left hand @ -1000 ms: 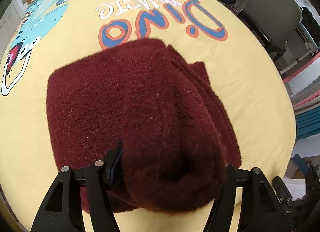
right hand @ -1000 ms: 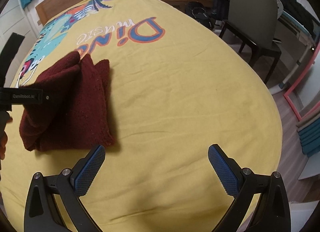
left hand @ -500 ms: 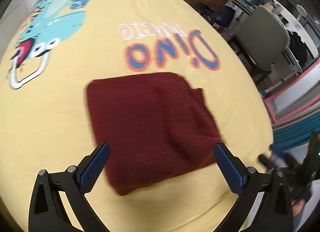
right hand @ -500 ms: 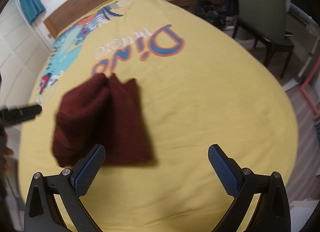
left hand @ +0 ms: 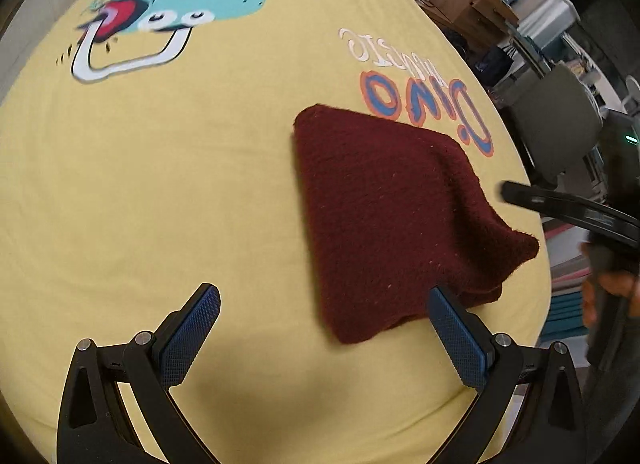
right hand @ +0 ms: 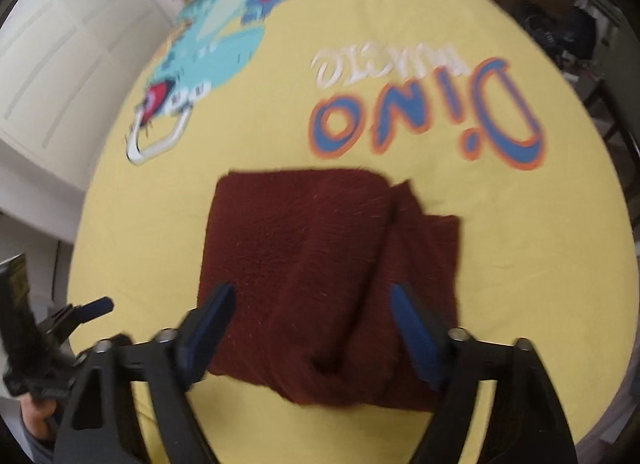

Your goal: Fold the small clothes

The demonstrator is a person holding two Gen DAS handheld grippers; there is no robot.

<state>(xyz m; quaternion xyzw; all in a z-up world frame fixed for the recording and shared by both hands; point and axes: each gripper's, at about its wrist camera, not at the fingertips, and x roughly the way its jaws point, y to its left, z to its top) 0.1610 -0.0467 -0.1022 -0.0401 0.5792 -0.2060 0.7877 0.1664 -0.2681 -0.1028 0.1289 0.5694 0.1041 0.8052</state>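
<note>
1. Yellow bedding with a cartoon dinosaur and "Dino" lettering (right hand: pixel 424 120) covers the bed (left hand: pixel 160 192) that serves as the work surface; a grey chair (left hand: pixel 556 124) and cluttered shelving stand beyond its far edge.
2. Spread wide and holding nothing, the right gripper (right hand: pixel 316 316) hangs over the near edge of the folded maroon garment (right hand: pixel 320 264), its blue pads straddling the cloth; whether they touch it is blurred.
3. Off to the side, the left gripper (left hand: pixel 324 336) is likewise released and empty over bare sheet, its right pad just beside the garment's (left hand: pixel 388 216) near corner.
4. The fold is uneven: a loose flap sticks out on one side, and a ridge runs through the middle.
5. Risk, as I judge it: closing on the thick fleece could pinch only the top layer, so lifting would peel the fold open.
6. Pressing down could also snag the soft sheet and drag the bundle askew.
</note>
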